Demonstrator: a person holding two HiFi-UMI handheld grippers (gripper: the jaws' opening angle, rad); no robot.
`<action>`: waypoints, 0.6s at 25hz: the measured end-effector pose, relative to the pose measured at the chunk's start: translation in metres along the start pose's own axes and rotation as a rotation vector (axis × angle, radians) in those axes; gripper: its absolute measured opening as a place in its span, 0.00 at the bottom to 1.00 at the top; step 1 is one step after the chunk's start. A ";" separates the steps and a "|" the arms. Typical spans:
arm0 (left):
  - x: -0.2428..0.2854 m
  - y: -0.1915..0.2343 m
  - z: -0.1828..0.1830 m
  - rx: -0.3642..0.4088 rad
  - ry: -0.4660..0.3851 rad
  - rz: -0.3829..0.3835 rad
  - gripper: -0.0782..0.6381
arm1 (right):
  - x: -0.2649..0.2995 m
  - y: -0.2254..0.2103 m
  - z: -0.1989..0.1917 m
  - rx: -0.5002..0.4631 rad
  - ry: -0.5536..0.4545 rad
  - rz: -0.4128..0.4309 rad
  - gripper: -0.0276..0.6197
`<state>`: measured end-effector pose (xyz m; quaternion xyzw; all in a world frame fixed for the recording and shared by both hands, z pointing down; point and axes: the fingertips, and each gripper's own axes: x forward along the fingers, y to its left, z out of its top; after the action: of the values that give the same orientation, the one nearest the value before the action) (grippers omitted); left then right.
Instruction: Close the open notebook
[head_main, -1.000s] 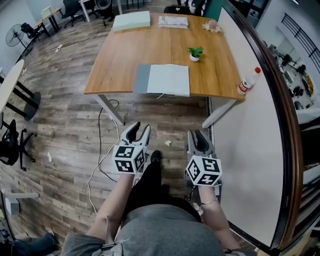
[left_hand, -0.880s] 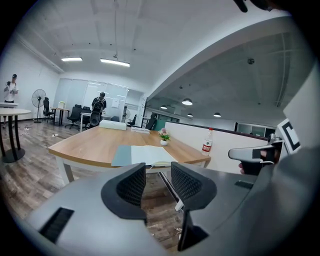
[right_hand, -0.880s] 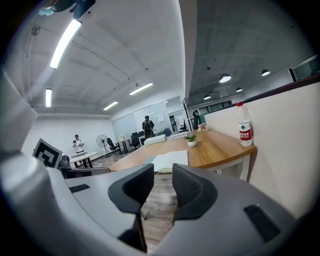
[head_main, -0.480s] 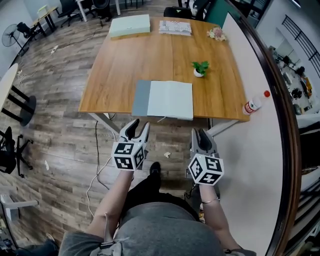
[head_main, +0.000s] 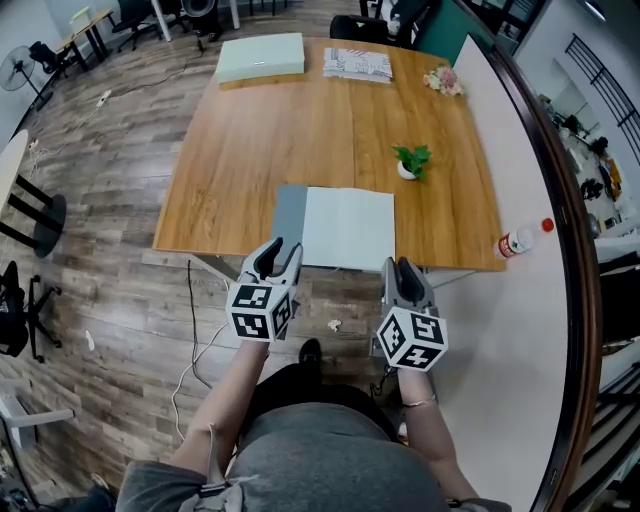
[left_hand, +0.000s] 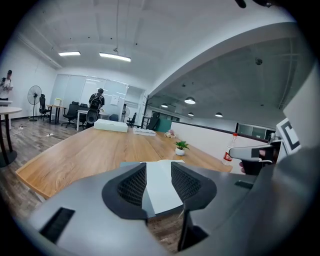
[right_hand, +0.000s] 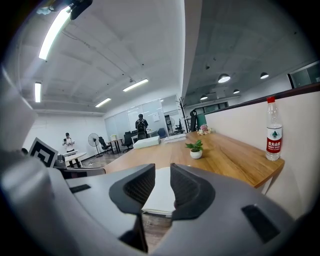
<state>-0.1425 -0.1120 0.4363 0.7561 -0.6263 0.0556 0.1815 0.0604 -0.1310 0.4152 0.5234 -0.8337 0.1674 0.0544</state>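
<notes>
The open notebook (head_main: 347, 229) lies flat near the front edge of the wooden table (head_main: 240, 170), white pages up, with a grey cover strip on its left. Both grippers hover in front of the table, short of the book and not touching it. My left gripper (head_main: 279, 248) is open with nothing between its jaws; in the left gripper view (left_hand: 159, 181) the notebook (left_hand: 161, 192) shows through the gap. My right gripper (head_main: 402, 268) is open with a narrower gap. Its jaws have just been closing a little, with nothing between them (right_hand: 162, 186); the notebook (right_hand: 161, 199) lies beyond.
On the table stand a small potted plant (head_main: 411, 161), a pale green box (head_main: 260, 55), a patterned cloth (head_main: 357, 64) and flowers (head_main: 443, 80) at the far end. A water bottle (head_main: 522, 240) sits at the right corner beside a white partition (head_main: 520, 340). A cable (head_main: 192, 330) trails on the floor.
Both grippers have moved forward toward the table. The notebook now lies just ahead of their tips, where a second ago floor separated them.
</notes>
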 end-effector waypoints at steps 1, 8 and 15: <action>0.003 0.003 0.001 -0.001 0.003 0.000 0.32 | 0.005 0.001 0.001 -0.001 0.001 -0.001 0.18; 0.011 0.019 -0.002 -0.023 0.022 0.019 0.32 | 0.019 0.002 0.005 -0.014 0.017 -0.008 0.18; 0.016 0.031 -0.012 -0.074 0.033 0.082 0.32 | 0.038 -0.006 0.003 -0.016 0.043 0.024 0.18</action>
<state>-0.1679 -0.1280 0.4586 0.7214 -0.6555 0.0521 0.2173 0.0493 -0.1675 0.4237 0.5092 -0.8399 0.1725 0.0746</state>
